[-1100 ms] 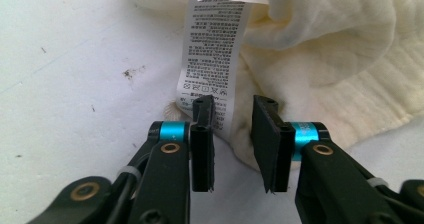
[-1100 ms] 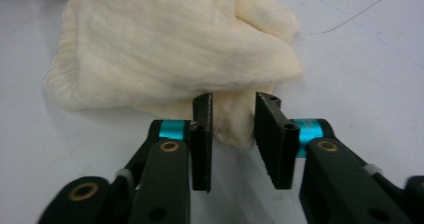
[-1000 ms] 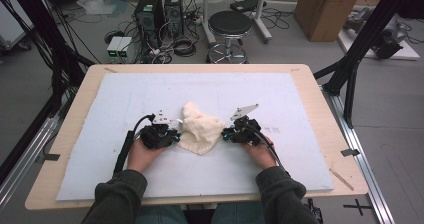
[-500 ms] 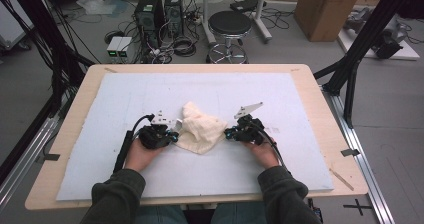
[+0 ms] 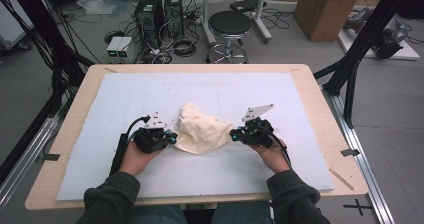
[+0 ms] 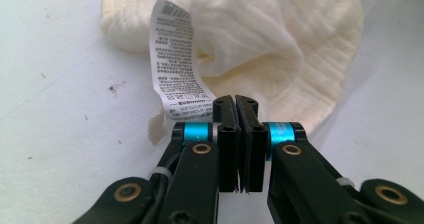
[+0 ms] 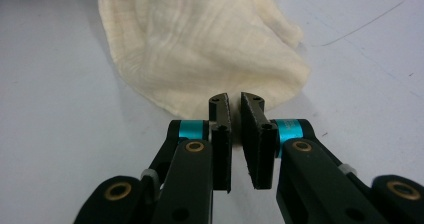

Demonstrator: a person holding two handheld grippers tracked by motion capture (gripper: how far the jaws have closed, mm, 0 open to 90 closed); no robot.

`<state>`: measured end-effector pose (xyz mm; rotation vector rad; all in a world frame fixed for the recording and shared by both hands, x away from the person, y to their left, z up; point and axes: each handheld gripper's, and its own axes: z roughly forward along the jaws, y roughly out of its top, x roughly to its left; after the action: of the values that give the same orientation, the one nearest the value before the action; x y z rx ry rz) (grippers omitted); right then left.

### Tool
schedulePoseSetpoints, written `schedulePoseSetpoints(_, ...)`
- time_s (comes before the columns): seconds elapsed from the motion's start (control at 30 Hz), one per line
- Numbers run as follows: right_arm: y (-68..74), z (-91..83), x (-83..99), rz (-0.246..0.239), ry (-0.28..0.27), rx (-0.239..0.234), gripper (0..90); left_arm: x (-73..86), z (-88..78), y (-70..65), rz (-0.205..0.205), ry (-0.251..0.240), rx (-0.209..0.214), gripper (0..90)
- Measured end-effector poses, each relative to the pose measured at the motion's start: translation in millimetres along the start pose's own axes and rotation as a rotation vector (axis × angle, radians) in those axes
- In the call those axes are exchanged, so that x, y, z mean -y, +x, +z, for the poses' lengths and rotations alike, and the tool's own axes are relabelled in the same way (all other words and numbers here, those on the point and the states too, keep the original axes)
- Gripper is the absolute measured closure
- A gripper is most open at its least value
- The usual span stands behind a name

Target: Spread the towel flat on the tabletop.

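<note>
Both forearms came in from the near edge, hands low on the white mat [image 5: 300,99], one gripper on each side of the cream muslin cloth [image 5: 202,133], tips pointed inward at it. The cloth sat crumpled mid-mat, between them. Left gripper [image 6: 235,103]: jaws had just been closing, pressed together, cloth edge apparently pinched at the tips. Right gripper [image 7: 235,100]: jaws nearly together with a thin gap, cloth hem at the tips; couldn't tell from that view if it was actually caught. The left gripper view showed a printed care label [image 6: 177,69] on the cloth. The high view showed the grey plates on top of both grippers.
</note>
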<state>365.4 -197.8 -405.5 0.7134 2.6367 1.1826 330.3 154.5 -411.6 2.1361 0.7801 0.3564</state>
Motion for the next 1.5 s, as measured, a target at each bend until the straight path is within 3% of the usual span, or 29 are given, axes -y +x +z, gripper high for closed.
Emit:
schedulePoseSetpoints(0.23, 20.4, -20.6, 6.7, -0.054, -0.006, 0.001, 83.0, 8.0, -22.1, -13.1, 0.014, -0.031, 0.014, 87.5)
schedulePoseSetpoints(0.47, 40.1, -39.8, 18.8, -0.072, -0.03, -0.006, 82.8, 16.7, -42.9, -29.4, 0.034, -0.059, 0.015, 87.5)
schedulePoseSetpoints(0.57, 54.7, -46.6, 29.1, -0.078, -0.04, -0.015, 82.7, 22.5, -52.3, -39.3, 0.039, -0.086, -0.014, 87.3)
schedulePoseSetpoints(0.73, 69.3, -47.9, 38.4, -0.084, -0.039, -0.031, 82.7, 32.1, -60.8, -51.3, 0.054, -0.078, -0.028, 87.3)
schedulePoseSetpoints(0.9, 82.9, -43.8, 47.1, -0.096, -0.002, -0.068, 82.5, 42.7, -64.6, -61.0, 0.07, -0.05, -0.02, 87.3)
schedulePoseSetpoints(1.13, 91.7, -34.2, 55.8, -0.102, 0.039, -0.104, 82.2, 57.7, -62.6, -65.9, 0.043, -0.017, 0.009, 87.1)
schedulePoseSetpoints(1.2, 92.0, -30.1, 56.8, -0.102, 0.051, -0.114, 81.5, 57.5, -64.0, -66.6, 0.041, -0.024, 0.023, 85.1)
schedulePoseSetpoints(1.3, 92.4, -29.2, 56.3, -0.098, 0.052, -0.122, 78.4, 56.5, -67.7, -68.0, 0.042, -0.045, 0.047, 69.9)
schedulePoseSetpoints(1.4, 91.1, -32.2, 55.3, -0.093, 0.018, -0.12, 69.4, 55.9, -72.0, -68.9, 0.04, -0.063, 0.062, 60.7)
schedulePoseSetpoints(1.43, 89.2, -35.2, 54.6, -0.077, -0.017, -0.128, 64.1, 55.6, -73.4, -68.8, 0.038, -0.068, 0.06, 57.7)
schedulePoseSetpoints(1.5, 88.6, -36.4, 54.3, -0.075, -0.032, -0.127, 62.8, 54.3, -76.3, -66.7, 0.039, -0.075, 0.056, 56.1)
